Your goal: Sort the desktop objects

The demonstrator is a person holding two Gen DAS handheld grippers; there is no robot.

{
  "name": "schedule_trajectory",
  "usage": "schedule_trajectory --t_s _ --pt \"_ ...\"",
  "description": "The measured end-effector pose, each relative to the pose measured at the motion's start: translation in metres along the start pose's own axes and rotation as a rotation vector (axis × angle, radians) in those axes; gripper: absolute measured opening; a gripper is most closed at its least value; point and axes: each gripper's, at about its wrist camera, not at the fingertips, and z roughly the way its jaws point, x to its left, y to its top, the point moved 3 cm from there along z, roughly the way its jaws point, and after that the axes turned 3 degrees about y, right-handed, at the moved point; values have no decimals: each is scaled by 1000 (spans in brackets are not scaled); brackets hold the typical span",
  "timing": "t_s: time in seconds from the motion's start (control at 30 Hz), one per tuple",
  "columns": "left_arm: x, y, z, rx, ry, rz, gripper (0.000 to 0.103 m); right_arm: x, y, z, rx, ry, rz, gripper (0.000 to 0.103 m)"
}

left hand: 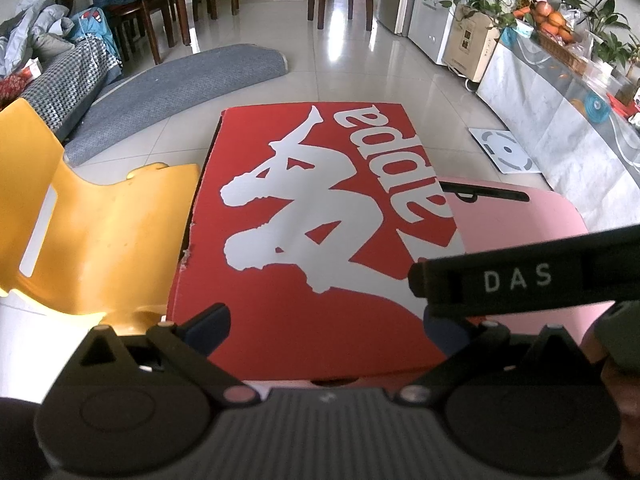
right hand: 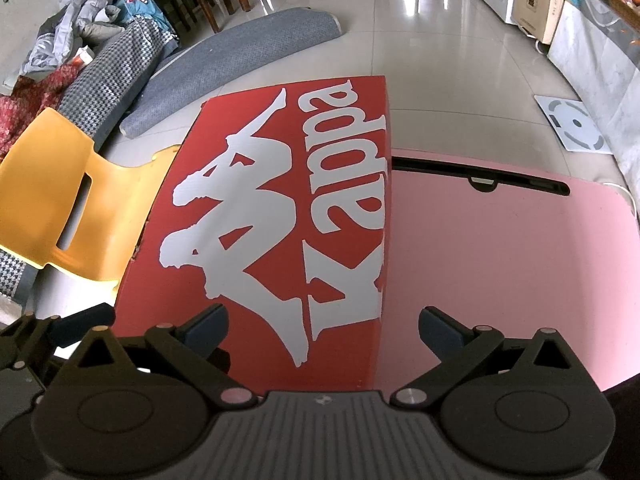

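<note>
- Your right gripper (right hand: 322,330), at the bottom centre of the right wrist view, has its jaws spread wide and holds nothing.
- Your left gripper (left hand: 326,330), at the bottom centre of the left wrist view, is likewise spread and empty. A black bar marked "DAS" (left hand: 520,280) crosses in front of its right finger; this looks like part of your other tool.
- Directly ahead of both grippers lies the red shoe box (right hand: 280,216), closed, its lid facing up. Its long axis runs away from you, toward the top of the frame, so its near short end sits just beyond the fingertips.
- The box rests on the pink desk (right hand: 500,260), at the desk's left side; bare pink surface fills the right of the frame.
- The left gripper sits squarely on the box's centre line; the right one straddles the box's right edge. Judged nearer: the left.
- No loose items show on the desk, so the box is probably your target.
- A yellow chair (right hand: 52,184) stands at centre left, beside the box.
</note>
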Motion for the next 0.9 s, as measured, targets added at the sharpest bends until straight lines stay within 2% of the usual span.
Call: schedule_trajectory --t_s 0.9 --pt "-6 -2 -5 -4 -2 15 103 -2 -2 -2 -3 7 6 102"
